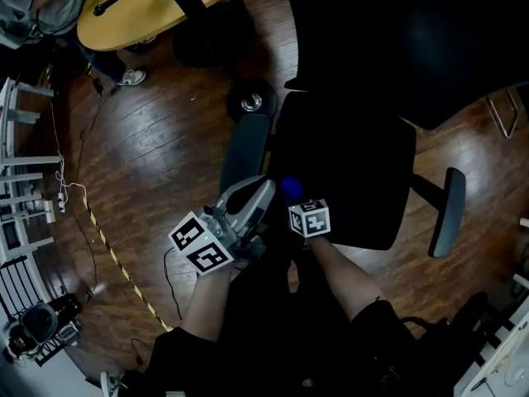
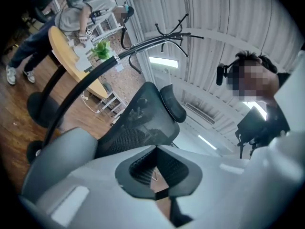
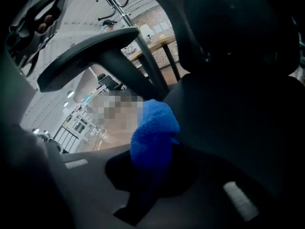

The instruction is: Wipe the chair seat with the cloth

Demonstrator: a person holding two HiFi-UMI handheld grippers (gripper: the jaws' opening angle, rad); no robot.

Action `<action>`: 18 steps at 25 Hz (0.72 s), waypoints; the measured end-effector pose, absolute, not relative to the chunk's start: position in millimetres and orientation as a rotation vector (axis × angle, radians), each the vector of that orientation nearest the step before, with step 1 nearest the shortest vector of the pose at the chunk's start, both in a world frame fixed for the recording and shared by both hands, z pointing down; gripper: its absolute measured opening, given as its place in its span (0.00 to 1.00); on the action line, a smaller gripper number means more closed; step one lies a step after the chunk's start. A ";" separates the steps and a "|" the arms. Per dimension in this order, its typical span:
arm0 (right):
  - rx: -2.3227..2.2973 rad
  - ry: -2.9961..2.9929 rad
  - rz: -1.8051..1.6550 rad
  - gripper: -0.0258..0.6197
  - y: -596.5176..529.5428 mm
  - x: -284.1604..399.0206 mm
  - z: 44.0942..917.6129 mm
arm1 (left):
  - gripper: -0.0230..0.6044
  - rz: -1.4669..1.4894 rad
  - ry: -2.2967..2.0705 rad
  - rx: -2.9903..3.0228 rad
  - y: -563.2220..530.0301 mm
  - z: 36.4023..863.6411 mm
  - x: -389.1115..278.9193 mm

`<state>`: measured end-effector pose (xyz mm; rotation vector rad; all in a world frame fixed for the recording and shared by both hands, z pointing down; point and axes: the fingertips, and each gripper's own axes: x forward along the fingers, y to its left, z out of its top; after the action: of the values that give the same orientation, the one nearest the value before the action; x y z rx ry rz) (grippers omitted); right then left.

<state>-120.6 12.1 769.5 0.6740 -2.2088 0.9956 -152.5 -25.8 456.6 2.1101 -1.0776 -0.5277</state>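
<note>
The black chair seat fills the middle of the head view, with a grey armrest at its left and another at its right. My right gripper is shut on a blue fluffy cloth at the seat's near left edge. In the right gripper view the cloth bulges out between the jaws of that gripper, over the dark seat. My left gripper is beside the left armrest, its jaws closed with nothing between them. The left gripper points at the chair's mesh back.
A round wooden table with a seated person stands at the far left. The chair's base wheel shows beyond the left armrest. Cables and striped tape lie on the wood floor, with a white rack at the left edge. A coat stand rises behind.
</note>
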 end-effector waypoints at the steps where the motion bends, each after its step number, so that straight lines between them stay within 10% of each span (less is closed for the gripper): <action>1: 0.638 -2.210 0.996 0.10 22.2 -132.5 773.8 | 0.02 -0.533 -1.101 2.099 -23.9 459.1 -159.3; 18: 0.960 -2.064 1.033 0.09 14.5 23.3 799.6 | 0.02 -0.469 -0.900 2.166 -48.0 457.5 -84.5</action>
<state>23.3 14.5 799.6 0.9603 -2.0636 1.0327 -84.5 -48.0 457.5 2.1655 -0.9004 -0.4691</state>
